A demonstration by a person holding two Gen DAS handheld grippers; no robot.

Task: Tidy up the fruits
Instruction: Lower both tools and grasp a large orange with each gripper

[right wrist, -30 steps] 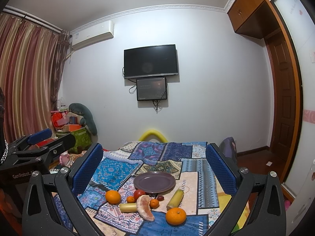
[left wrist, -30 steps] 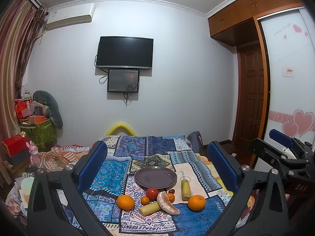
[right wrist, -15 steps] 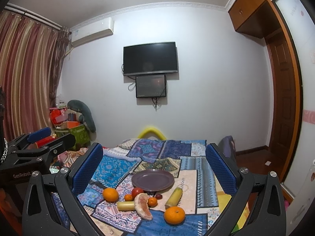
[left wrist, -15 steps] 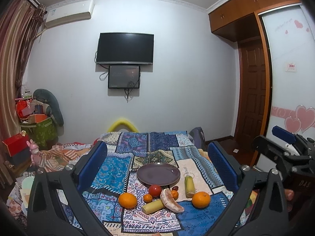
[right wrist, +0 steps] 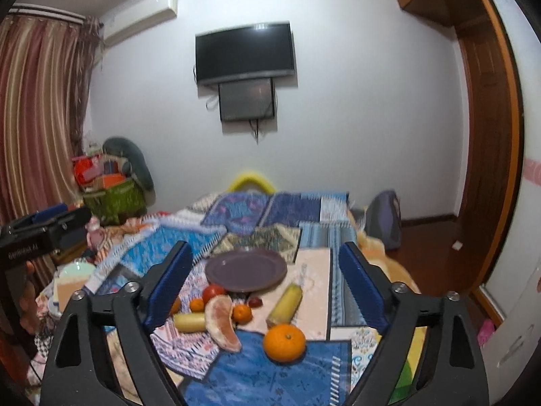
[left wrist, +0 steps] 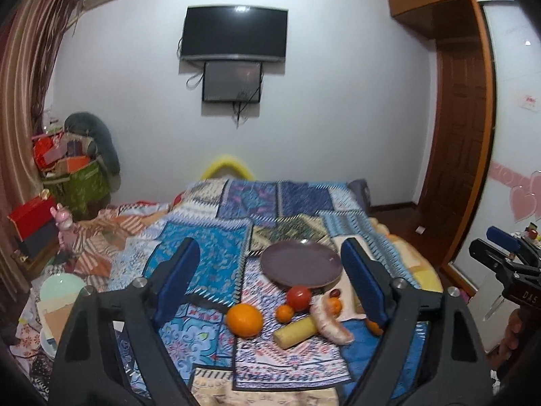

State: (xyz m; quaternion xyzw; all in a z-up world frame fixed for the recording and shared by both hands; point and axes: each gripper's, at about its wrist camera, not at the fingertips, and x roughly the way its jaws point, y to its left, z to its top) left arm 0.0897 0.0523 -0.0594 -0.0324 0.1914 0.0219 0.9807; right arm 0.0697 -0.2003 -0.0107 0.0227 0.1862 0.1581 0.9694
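Note:
An empty purple plate (left wrist: pixel 301 268) (right wrist: pixel 246 270) lies on a patchwork cloth. In front of it lie a large orange (left wrist: pixel 244 320), a red tomato (left wrist: pixel 299 298), a small orange (left wrist: pixel 284 313), a yellow piece (left wrist: pixel 296 331), a pomelo wedge (left wrist: pixel 329 319) (right wrist: pixel 221 321) and a small dark fruit (left wrist: pixel 334 293). The right wrist view also shows a second large orange (right wrist: pixel 284 342) and another yellow piece (right wrist: pixel 285 305). My left gripper (left wrist: pixel 270 280) is open and empty above the fruit. My right gripper (right wrist: pixel 262 282) is open and empty above them too.
The patchwork cloth (left wrist: pixel 216 264) covers a bed. Boxes and a green bag (left wrist: pixel 79 186) pile up at the left wall. A pale green bowl (left wrist: pixel 62 289) sits at the left. A wooden door (left wrist: pixel 456 155) is at the right. A TV (left wrist: pixel 235 32) hangs ahead.
Both grippers have tilted down and moved closer to the fruit, which now appears larger and higher between the fingers. Both stay open and empty.

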